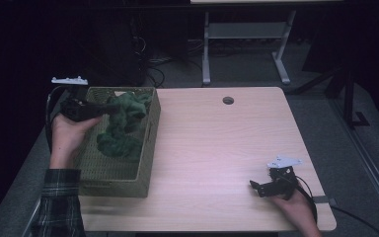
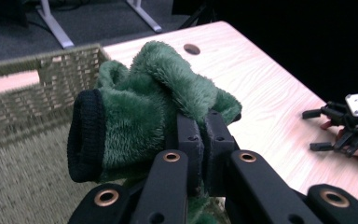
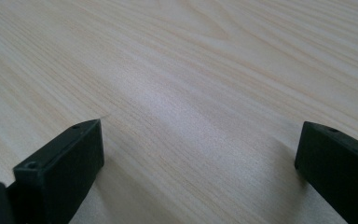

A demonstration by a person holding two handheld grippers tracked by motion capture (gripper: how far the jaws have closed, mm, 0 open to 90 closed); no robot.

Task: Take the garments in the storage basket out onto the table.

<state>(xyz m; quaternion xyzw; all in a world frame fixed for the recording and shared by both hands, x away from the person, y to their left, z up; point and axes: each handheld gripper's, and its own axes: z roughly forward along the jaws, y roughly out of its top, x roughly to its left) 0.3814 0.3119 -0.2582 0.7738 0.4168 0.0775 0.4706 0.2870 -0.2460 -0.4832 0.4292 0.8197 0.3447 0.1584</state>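
A fluffy green garment (image 1: 122,123) with a black ribbed cuff (image 2: 86,135) hangs over a woven olive basket (image 1: 143,165) at the table's left. My left gripper (image 1: 103,109) is shut on a fold of it and holds it lifted above the basket; the lower part still trails onto the basket floor. In the left gripper view the jaws pinch the green fleece (image 2: 168,88) tight at the left gripper (image 2: 204,126). My right gripper (image 1: 256,187) rests low at the table's front right, jaws wide apart with bare wood between them, as the right gripper (image 3: 198,144) view confirms.
The light wooden table (image 1: 217,148) has a round cable hole (image 1: 228,100) near its far edge. A second desk's grey legs (image 1: 206,49) stand on the floor beyond. Cables lie on the floor behind the basket.
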